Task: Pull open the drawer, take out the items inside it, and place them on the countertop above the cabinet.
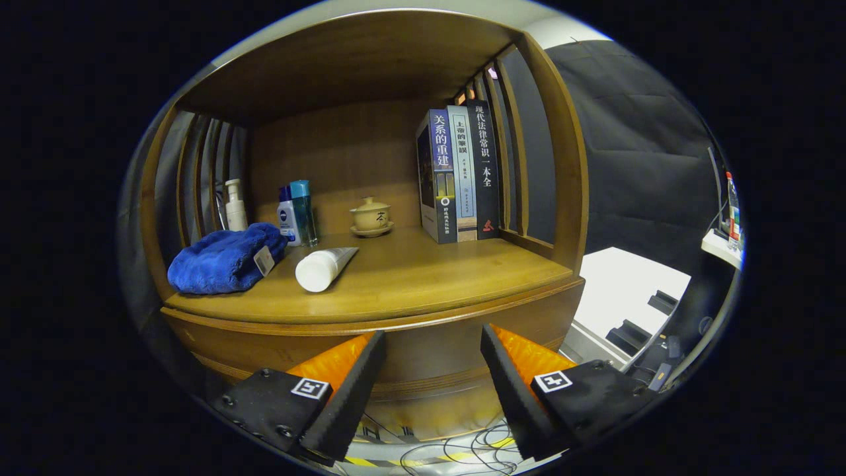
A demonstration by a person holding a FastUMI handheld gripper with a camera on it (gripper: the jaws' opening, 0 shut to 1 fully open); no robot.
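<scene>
I hold my gripper point(433, 370) with its fingers spread and nothing between them, level with the front of the wooden cabinet point(429, 367), just below the lip of the tabletop point(423, 277). The drawer point(433, 360) looks closed, its front flush between my fingers; I cannot make out a handle, and what it holds is hidden.

This fits two stages: the drawer waiting to be pulled, or pushed back after its items went up. The things on the tabletop cannot settle which.

If I am to pull, I judge I should find the handle or the lower edge, close both fingers squarely on it and draw straight back, keeping level so the drawer does not bind.

Counted around the white tube point(324, 266), which lies on its side near the tabletop's front: one blue towel point(221, 261) just left of it; behind it two small bottles point(297, 215) and one pump bottle point(235, 206); one lidded teacup point(371, 215) to its right rear; three upright books point(459, 175) beyond that.
</scene>
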